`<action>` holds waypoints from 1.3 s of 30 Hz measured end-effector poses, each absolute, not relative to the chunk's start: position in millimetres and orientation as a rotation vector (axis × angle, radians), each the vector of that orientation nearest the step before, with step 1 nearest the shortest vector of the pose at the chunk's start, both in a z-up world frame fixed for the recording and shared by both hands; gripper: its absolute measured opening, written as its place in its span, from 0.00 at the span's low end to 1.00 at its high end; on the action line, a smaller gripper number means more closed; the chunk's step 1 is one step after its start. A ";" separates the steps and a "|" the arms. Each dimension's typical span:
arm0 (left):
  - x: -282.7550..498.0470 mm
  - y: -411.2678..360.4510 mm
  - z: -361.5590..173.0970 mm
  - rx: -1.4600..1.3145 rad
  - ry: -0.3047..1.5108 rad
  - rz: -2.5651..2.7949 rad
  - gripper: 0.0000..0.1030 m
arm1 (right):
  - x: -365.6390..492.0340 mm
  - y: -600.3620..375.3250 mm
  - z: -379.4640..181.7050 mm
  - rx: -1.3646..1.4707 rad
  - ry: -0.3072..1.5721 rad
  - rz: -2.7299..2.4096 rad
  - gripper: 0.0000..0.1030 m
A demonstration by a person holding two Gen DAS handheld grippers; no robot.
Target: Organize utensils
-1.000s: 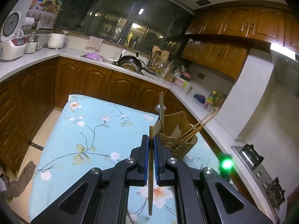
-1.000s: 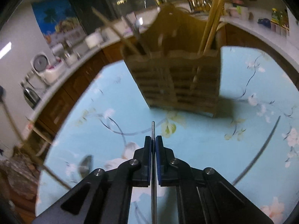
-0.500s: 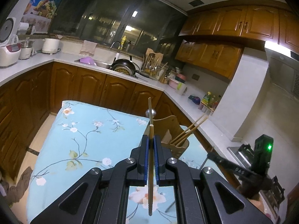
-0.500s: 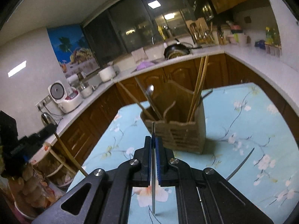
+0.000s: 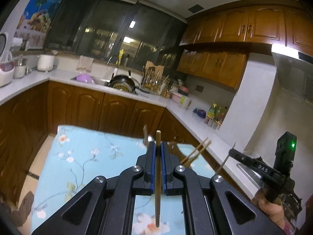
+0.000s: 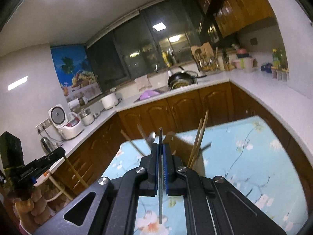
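Observation:
My left gripper is shut on a wooden chopstick that stands upright between the pads. My right gripper is shut on a thin metal chopstick. Both hang above the blue floral table. The wooden utensil holder stands just beyond the right fingertips and is largely hidden by them; chopsticks and a spoon stick out of it. In the left wrist view only the holder's chopsticks show, with the right gripper at the right. The left gripper shows at the far left.
White counters over brown cabinets wrap around the table's far side and right. On them stand a wok, a rice cooker and bottles. A person's hand holds the right gripper's handle.
Both grippers have risen with their chopsticks, the right one much more. The holder has sunk from filling the right wrist view to sitting behind the fingertips. The right gripper has come into the left wrist view.

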State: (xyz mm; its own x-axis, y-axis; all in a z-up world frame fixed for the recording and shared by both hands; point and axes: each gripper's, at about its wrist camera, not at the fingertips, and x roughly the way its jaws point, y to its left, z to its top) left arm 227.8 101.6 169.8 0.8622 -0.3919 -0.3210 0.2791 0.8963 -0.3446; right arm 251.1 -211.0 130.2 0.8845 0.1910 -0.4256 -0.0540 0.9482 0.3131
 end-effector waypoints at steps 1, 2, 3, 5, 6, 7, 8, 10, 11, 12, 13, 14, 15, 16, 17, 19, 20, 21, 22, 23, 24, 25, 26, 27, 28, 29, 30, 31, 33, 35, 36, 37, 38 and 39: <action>230.9 100.3 169.8 -0.289 0.388 -0.356 0.03 | 254.6 -213.0 135.0 0.299 0.455 0.124 0.04; 235.9 98.6 172.5 -0.284 0.378 -0.355 0.03 | 258.2 -214.9 140.0 0.294 0.438 0.114 0.04; 239.4 96.7 173.4 -0.282 0.369 -0.355 0.03 | 260.0 -215.6 143.1 0.289 0.425 0.107 0.04; 252.2 92.3 178.7 -0.274 0.344 -0.352 0.03 | 266.8 -218.7 151.1 0.277 0.399 0.089 0.04; 257.6 90.4 179.0 -0.274 0.336 -0.349 0.03 | 271.2 -220.5 154.9 0.274 0.386 0.080 0.04; 263.9 88.1 180.5 -0.276 0.325 -0.348 0.03 | 274.7 -221.7 157.5 0.272 0.376 0.073 0.04; 270.8 85.4 182.0 -0.277 0.313 -0.347 0.03 | 278.4 -223.6 160.0 0.271 0.365 0.065 0.04; 281.9 78.3 182.0 -0.272 0.290 -0.336 0.03 | 288.1 -228.8 163.9 0.269 0.345 0.045 0.04; 286.5 74.7 181.5 -0.268 0.278 -0.331 0.03 | 293.3 -231.2 165.5 0.268 0.335 0.036 0.04; 294.1 70.9 182.6 -0.264 0.263 -0.323 0.03 | 296.9 -233.0 166.2 0.265 0.325 0.029 0.04; 298.9 68.1 180.6 -0.261 0.251 -0.317 0.03 | 301.8 -234.1 167.0 0.261 0.318 0.022 0.04; 306.1 64.2 179.3 -0.257 0.239 -0.307 0.03 | 305.8 -235.6 166.8 0.258 0.314 0.017 0.04; 314.2 60.3 176.7 -0.257 0.230 -0.297 0.03 | 308.1 -236.1 166.3 0.256 0.310 0.015 0.04; 319.0 55.4 171.4 -0.257 0.229 -0.292 0.03 | 312.1 -236.3 165.0 0.251 0.307 0.010 0.04; 326.1 51.8 166.6 -0.259 0.232 -0.290 0.03 | 315.0 -236.1 163.4 0.245 0.305 0.005 0.04; 336.7 41.7 153.0 -0.258 0.240 -0.281 0.03 | 321.5 -235.4 156.3 0.235 0.301 -0.001 0.04; 341.9 36.3 145.3 -0.253 0.246 -0.274 0.03 | 322.8 -235.2 153.8 0.233 0.301 -0.002 0.04; 346.9 31.3 136.4 -0.249 0.252 -0.269 0.03 | 324.0 -233.8 148.1 0.229 0.302 -0.009 0.04; 349.1 27.3 132.7 -0.247 0.253 -0.265 0.03 | 324.6 -232.2 142.0 0.221 0.303 -0.017 0.04; 352.6 22.9 123.6 -0.245 0.260 -0.258 0.03 | 324.6 -231.8 137.2 0.216 0.305 -0.019 0.04; 355.7 19.3 115.1 -0.245 0.269 -0.255 0.03 | 325.4 -231.0 129.3 0.217 0.313 -0.022 0.04; 357.9 16.0 110.7 -0.247 0.273 -0.252 0.03 | 325.7 -230.5 122.7 0.220 0.322 -0.022 0.04; 360.4 12.8 102.4 -0.249 0.285 -0.247 0.03 | 325.7 -229.8 114.3 0.223 0.333 -0.020 0.04; 362.5 9.4 95.4 -0.248 0.298 -0.244 0.03 | 325.7 -230.0 107.0 0.228 0.343 -0.020 0.04; 364.5 6.5 92.8 -0.247 0.309 -0.244 0.03 | 325.5 -230.9 100.6 0.233 0.354 -0.020 0.04; 366.1 4.6 88.0 -0.248 0.316 -0.243 0.03 | 325.3 -232.0 92.9 0.243 0.367 -0.020 0.04; 368.3 3.0 84.0 -0.250 0.322 -0.241 0.03 | 324.5 -232.9 87.5 0.252 0.377 -0.021 0.04; 369.5 2.6 79.5 -0.251 0.329 -0.239 0.03 | 324.5 -234.5 82.8 0.260 0.388 -0.021 0.04; 372.6 0.4 71.6 -0.249 0.354 -0.239 0.04 | 325.0 -236.4 72.8 0.277 0.415 -0.021 0.04; 378.2 1.0 71.5 -0.249 0.376 -0.237 0.04 | 326.1 -237.4 66.4 0.285 0.437 -0.022 0.04; 380.5 0.9 70.2 -0.248 0.387 -0.236 0.04 | 327.0 -238.2 62.6 0.289 0.454 -0.020 0.04; 381.3 2.9 75.1 -0.249 0.388 -0.241 0.04 | 327.1 -238.2 60.9 0.291 0.459 -0.016 0.04; 382.6 2.2 75.1 -0.247 0.394 -0.247 0.04 | 327.6 -237.3 58.9 0.286 0.472 -0.016 0.04; 381.8 2.8 78.4 -0.244 0.388 -0.245 0.04 | 328.0 -236.6 57.5 0.286 0.478 -0.015 0.04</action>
